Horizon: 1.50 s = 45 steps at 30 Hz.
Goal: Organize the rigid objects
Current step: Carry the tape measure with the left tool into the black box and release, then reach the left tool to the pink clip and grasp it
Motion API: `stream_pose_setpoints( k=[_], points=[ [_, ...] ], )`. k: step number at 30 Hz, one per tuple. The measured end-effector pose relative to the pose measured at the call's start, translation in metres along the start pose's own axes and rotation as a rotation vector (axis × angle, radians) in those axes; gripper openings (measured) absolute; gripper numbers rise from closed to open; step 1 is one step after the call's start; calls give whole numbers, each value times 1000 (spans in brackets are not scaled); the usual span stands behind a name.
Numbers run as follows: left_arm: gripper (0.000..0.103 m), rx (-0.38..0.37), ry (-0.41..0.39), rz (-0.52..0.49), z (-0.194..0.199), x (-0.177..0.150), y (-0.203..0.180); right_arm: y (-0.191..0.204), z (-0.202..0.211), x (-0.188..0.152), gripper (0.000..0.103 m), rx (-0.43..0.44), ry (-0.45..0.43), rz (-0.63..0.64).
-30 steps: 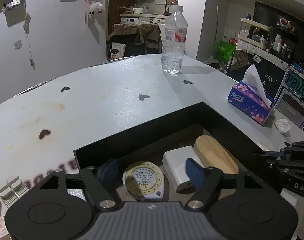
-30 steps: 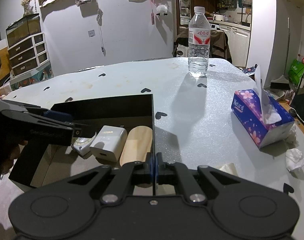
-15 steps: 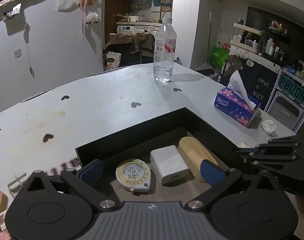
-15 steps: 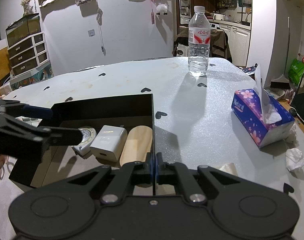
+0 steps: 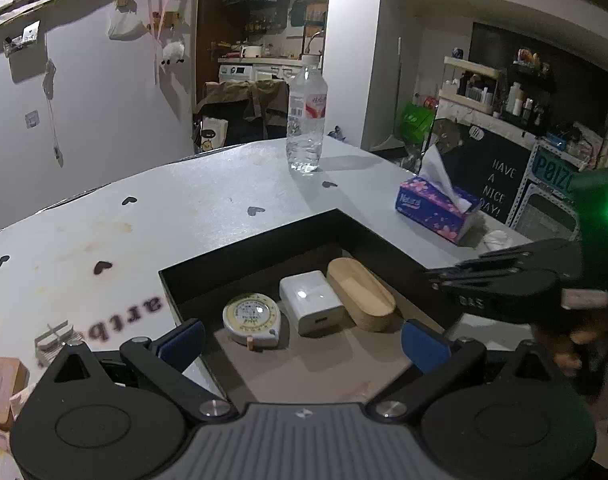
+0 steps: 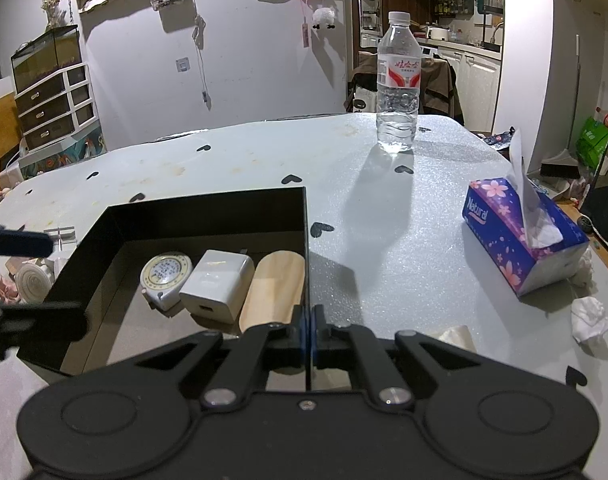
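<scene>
box (image 6: pixel 207 208), black and stiff, holds a smooth wooden dish (image 6: pixel 273 286), a slick white charger (image 6: pixel 217 284) and a light tape measure (image 6: pixel 165 274) side by side; grip each across its sides. left gripper (image 5: pixel 301 338) spread empty, right gripper (image 6: pixel 308 328) pinching the box wall.
</scene>
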<state>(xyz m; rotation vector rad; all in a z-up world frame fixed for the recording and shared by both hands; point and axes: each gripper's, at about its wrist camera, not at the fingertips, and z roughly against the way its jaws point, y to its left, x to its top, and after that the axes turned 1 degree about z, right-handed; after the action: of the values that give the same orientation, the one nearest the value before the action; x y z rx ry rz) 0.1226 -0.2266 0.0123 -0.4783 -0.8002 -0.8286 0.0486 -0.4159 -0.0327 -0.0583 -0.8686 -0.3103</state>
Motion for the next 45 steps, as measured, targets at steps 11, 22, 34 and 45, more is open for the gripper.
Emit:
stream_pose_setpoints(
  k=[11,22,34,45],
  points=[
    [103,16,-65,27,52,-30,12,0,0,-1,3,0,-1,0],
    [103,185,-91,107,86,-74,56,-2,2,-1,3,2,-3,2],
    [103,407,-114,232,103,-116,112,-2,4,-1,3,1,-1,5],
    [102,406,-82,142,82,-116,144,-1,4,-1,3,-1,-1,8]
  ],
)
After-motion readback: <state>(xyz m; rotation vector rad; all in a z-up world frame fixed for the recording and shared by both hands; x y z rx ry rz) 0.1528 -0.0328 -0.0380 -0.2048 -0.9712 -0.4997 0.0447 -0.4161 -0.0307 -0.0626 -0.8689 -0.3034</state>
